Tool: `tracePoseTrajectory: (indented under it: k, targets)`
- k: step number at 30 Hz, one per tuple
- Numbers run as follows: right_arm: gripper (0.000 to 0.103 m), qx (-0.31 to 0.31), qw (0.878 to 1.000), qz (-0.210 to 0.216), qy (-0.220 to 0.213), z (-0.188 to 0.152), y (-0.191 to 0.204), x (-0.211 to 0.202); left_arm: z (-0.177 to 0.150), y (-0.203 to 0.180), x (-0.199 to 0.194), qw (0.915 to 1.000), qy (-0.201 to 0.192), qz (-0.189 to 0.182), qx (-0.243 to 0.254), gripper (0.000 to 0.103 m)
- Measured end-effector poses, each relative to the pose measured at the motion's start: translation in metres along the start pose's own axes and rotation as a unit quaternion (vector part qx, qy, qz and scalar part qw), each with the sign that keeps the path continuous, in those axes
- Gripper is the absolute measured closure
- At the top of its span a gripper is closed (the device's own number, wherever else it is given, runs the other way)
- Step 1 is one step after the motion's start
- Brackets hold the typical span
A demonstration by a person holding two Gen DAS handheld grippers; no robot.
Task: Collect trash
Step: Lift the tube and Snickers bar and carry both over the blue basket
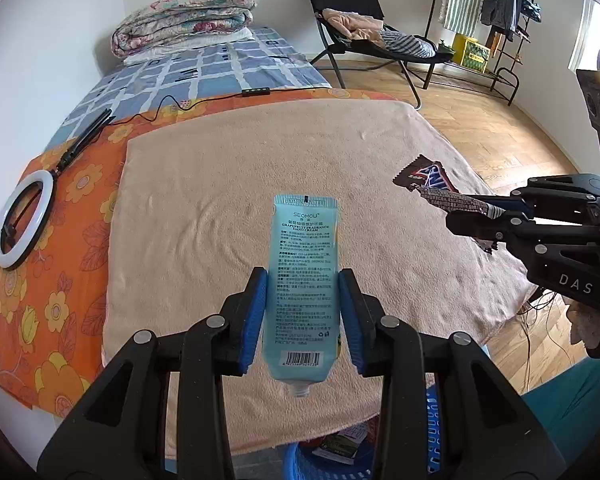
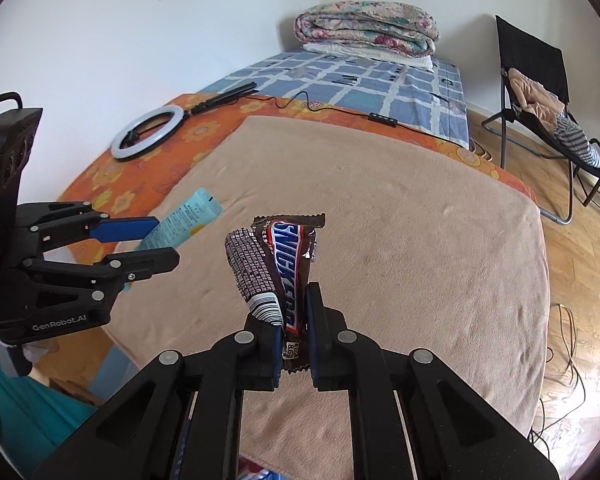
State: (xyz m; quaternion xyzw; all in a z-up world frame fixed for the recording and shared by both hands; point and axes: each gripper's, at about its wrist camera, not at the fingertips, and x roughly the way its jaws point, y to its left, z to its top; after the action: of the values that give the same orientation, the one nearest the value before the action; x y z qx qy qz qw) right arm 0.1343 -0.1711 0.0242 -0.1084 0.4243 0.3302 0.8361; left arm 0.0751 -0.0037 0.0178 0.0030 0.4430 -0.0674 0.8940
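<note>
A light-blue hand cream tube (image 1: pixel 302 292) is clamped between the left gripper (image 1: pixel 303 312) pads, capless neck toward the camera. A Snickers wrapper (image 2: pixel 288 280) is pinched in the right gripper (image 2: pixel 293 336). Below, a blue basket (image 1: pixel 432 432) is mostly hidden by the towel (image 1: pixel 300 160) and arms.

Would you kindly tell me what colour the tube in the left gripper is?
The tube is light blue, clearest in the left wrist view.

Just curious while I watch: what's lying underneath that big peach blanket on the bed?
Under the peach blanket an orange flowered sheet shows along its edges, and a blue checked sheet continues beyond. Whatever lies beneath the blanket's middle is covered.
</note>
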Motion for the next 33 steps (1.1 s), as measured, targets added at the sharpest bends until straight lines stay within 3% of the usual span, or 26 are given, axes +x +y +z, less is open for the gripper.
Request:
tracePoseTrajectory:
  k: [17,33]
  targets:
    - [0.095,0.001,1.000,0.022,-0.013,-0.068,0.046,-0.053,-0.087,-0.031,-0.049,0.9999,0.000,-0.012,-0.006,0.067]
    - [0.095,0.012,0.999,0.041,0.022,-0.137,0.074,-0.049,-0.165,-0.050,-0.034,0.9978,0.046,-0.031,-0.036,0.067]
